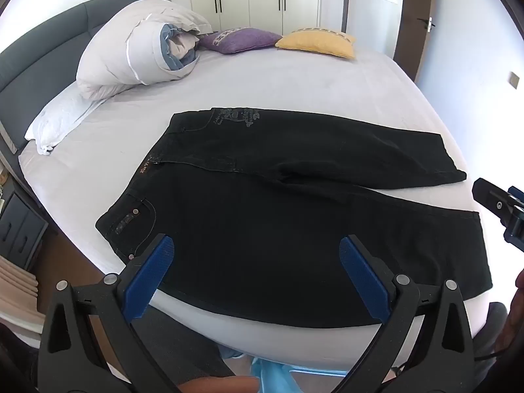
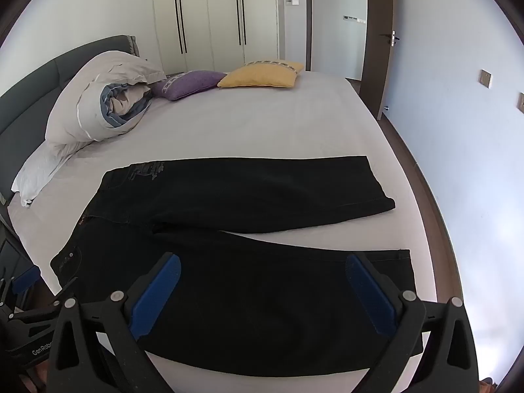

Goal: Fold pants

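Black pants point(image 1: 278, 216) lie flat on the bed, waistband to the left, both legs spread apart and running right. They also show in the right wrist view point(image 2: 249, 262). My left gripper point(image 1: 257, 245) is open and empty, hovering above the near leg close to the bed's front edge. My right gripper point(image 2: 263, 262) is open and empty, above the near leg further to the right. The right gripper's body shows at the right edge of the left wrist view point(image 1: 501, 209).
The bed point(image 1: 294, 82) has a pale sheet. A rolled duvet point(image 1: 131, 49) lies at the back left, with a purple cushion point(image 1: 239, 39) and a yellow cushion point(image 1: 316, 43) behind. A dark headboard point(image 1: 39, 52) is left; a wardrobe point(image 2: 213, 16) and door stand beyond.
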The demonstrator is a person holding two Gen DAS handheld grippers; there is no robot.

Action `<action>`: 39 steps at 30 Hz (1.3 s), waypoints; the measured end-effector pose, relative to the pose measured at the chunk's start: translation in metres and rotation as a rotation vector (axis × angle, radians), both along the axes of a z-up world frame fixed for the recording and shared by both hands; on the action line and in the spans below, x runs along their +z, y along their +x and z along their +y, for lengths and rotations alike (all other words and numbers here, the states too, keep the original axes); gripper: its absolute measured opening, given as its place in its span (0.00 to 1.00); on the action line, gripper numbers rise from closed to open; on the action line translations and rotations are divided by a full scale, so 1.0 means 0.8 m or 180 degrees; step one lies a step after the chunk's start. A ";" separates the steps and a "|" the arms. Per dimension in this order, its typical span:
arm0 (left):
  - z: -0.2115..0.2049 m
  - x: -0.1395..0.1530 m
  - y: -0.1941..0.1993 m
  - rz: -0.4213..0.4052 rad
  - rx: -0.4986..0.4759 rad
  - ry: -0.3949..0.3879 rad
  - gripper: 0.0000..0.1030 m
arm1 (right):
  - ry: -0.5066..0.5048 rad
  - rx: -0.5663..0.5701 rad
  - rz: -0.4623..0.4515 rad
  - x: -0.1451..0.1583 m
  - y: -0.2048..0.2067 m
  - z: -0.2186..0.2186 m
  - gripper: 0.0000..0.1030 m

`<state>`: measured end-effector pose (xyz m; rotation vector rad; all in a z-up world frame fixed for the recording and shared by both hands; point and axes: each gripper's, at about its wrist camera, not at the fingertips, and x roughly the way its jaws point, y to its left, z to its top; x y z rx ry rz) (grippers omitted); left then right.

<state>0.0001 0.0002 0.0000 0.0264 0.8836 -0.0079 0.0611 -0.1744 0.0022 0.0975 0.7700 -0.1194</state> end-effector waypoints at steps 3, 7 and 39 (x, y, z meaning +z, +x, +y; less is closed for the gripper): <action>-0.002 0.000 0.000 -0.0023 -0.0004 0.0047 1.00 | -0.0007 -0.0006 0.0005 0.000 0.000 0.001 1.00; -0.004 0.002 0.000 -0.0038 -0.0004 0.0037 1.00 | -0.0010 -0.0004 0.0008 -0.001 0.000 0.002 1.00; 0.013 -0.007 -0.004 -0.0011 0.0054 0.0021 1.00 | -0.0024 0.0032 0.0027 -0.007 -0.006 0.037 1.00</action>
